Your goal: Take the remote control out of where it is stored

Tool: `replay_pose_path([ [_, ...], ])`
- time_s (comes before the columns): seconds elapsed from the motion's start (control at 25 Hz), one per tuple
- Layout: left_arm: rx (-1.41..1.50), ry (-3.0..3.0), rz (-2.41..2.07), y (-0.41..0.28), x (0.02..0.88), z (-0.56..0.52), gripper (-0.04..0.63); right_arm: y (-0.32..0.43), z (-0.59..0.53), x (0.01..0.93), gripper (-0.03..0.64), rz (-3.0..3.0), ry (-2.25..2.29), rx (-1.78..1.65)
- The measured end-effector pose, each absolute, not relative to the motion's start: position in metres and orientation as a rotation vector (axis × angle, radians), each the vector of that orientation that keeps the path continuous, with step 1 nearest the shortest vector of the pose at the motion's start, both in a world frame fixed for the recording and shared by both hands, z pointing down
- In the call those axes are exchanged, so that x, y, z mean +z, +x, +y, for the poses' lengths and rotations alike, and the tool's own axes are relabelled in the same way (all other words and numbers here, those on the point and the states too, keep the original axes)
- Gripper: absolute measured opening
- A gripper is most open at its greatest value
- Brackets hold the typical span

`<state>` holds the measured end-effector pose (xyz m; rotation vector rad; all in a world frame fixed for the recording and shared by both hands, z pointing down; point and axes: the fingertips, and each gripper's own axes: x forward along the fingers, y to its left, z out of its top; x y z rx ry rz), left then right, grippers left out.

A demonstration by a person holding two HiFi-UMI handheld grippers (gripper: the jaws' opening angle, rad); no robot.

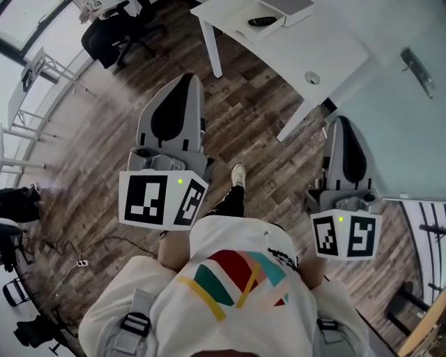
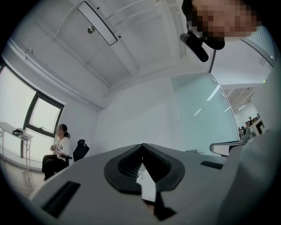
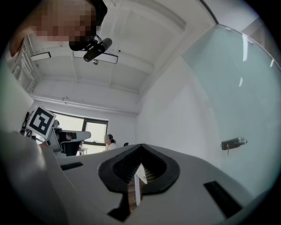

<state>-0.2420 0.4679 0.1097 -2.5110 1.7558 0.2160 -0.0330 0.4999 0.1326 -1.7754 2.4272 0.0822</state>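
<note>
Remote control [image 1: 262, 21]: untouched in what looks like an open drawer [image 1: 244, 33] of the white surface [image 1: 341, 56], well apart from both claws. Left claw [image 2: 142, 146] and right claw [image 3: 140, 146]: jaws together, empty. Whole retrieval not yet begun.

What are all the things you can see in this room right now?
remote control: one, black, in a shallow white tray on the table
table: one, white, ahead of the person
office chair: one, black, far left
floor: brown wood planks, underfoot
glass wall: one, pale green, on the right
door handle: one, metal, on the glass wall
seated person: one, white top, near the window
shoe: one seen, white, stepping forward
shirt: white with coloured stripes
left gripper: grey, jaws together, empty
right gripper: grey, jaws together, empty
</note>
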Motion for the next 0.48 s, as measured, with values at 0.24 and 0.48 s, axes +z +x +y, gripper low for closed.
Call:
replay_pose_path([
  [0.24, 0.190, -2.518, 1.781, -0.259, 0.113, 0.422, 0.005, -0.054, 0.447, 0.136, 0.000, 2.471, -1.752, 0.038],
  [0.48, 0.184, -2.563, 1.808, -0.274, 0.124, 0.369, 0.005, -0.069, 0.395, 0.139, 0.000, 2.497, -1.768, 0.020],
])
